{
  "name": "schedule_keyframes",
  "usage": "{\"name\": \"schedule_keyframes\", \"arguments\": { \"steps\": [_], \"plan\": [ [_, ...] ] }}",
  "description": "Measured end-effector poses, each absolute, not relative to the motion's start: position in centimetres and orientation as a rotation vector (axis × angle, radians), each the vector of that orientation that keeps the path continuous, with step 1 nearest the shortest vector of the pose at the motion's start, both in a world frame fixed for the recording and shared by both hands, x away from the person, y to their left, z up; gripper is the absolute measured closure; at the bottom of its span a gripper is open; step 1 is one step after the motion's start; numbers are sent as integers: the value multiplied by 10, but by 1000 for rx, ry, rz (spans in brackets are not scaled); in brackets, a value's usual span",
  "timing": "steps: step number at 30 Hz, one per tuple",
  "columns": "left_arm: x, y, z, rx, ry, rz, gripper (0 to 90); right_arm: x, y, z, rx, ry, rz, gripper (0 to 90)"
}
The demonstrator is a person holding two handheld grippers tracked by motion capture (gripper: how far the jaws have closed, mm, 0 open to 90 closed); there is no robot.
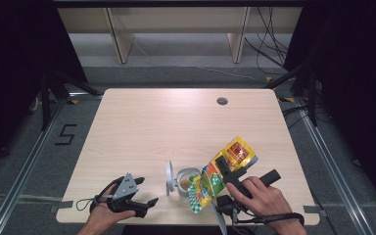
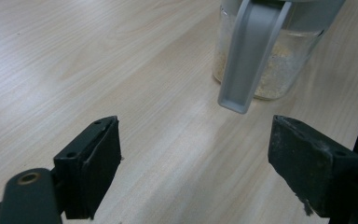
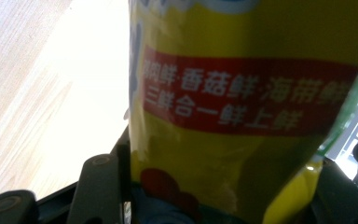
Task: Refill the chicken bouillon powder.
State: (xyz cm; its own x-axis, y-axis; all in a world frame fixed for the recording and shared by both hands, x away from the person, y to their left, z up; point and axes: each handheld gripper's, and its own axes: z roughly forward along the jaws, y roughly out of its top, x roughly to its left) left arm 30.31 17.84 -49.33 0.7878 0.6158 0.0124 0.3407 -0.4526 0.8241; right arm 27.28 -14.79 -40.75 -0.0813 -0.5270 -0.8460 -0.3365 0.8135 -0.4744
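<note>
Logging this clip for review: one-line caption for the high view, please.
Right gripper tilts a yellow packet over an open jar while the open left gripper rests beside it.

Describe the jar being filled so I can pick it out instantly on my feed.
On the wooden table, look near the front edge, between the two hands. The glass jar stands there with its grey lid flipped open beside it. It has pale granules at the bottom, and sits right under the tilted yellow packet.
</note>
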Motion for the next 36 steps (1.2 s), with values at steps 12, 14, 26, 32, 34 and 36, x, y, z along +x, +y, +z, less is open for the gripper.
{"name": "schedule_keyframes", "arguments": {
  "steps": [12,14,26,32,34,36],
  "plan": [
    [302,178,-493,2065,716,382,167,273,-149,-408,-659,1695,-170,478],
    [303,178,-494,2054,717,398,167,273,-149,-407,-686,1683,-180,478],
    [303,180,-492,2098,701,388,167,271,-148,-408,-658,1690,-169,479],
    [304,179,-492,2089,690,405,167,272,-147,-406,-693,1678,-181,479],
    [303,179,-493,2104,692,410,167,271,-147,-406,-690,1678,-180,479],
    [303,177,-494,2086,711,381,167,271,-147,-406,-691,1679,-181,479]
  ]
}}
